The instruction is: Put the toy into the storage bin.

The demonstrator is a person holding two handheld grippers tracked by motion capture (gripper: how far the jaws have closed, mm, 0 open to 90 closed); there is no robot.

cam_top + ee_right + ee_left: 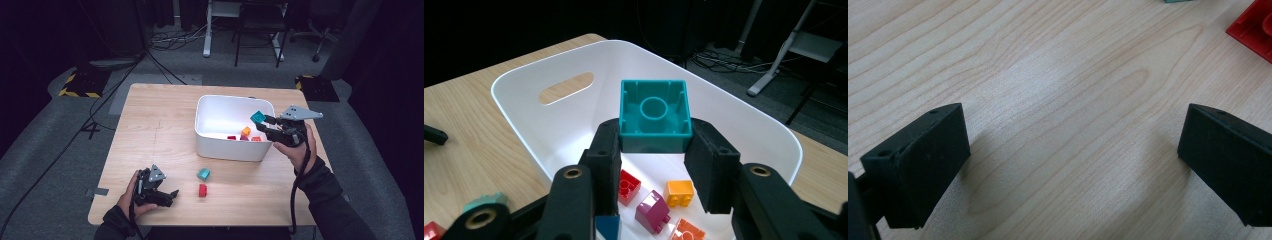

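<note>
A teal building block [653, 116] is held clamped between the jaws of the right gripper [268, 125], hollow underside turned toward the gripper's own camera, above the open white plastic bin [215, 145] that stands at about 1 o'clock from the middle of the wooden surface [150, 140]. In the high view the block [258, 117] is seen over the bin's rim at its 3 o'clock side. Inside the bin, a red block [626, 186], a magenta block [652, 211] and an orange block [678, 193] are already lying on the floor. The sorting is judged to be at the drop step: the block has been brought over the bin, and what is called for next is that the jaws be parted so it falls among the others. The left gripper [170, 196] is rested low near the surface's 7 o'clock corner, its jaws spread wide with nothing between them. Two pieces are left out on the surface just to its 3 o'clock: a red block [202, 190] and, just beyond it, a pale teal block [203, 174], which are judged to be next for collection.
</note>
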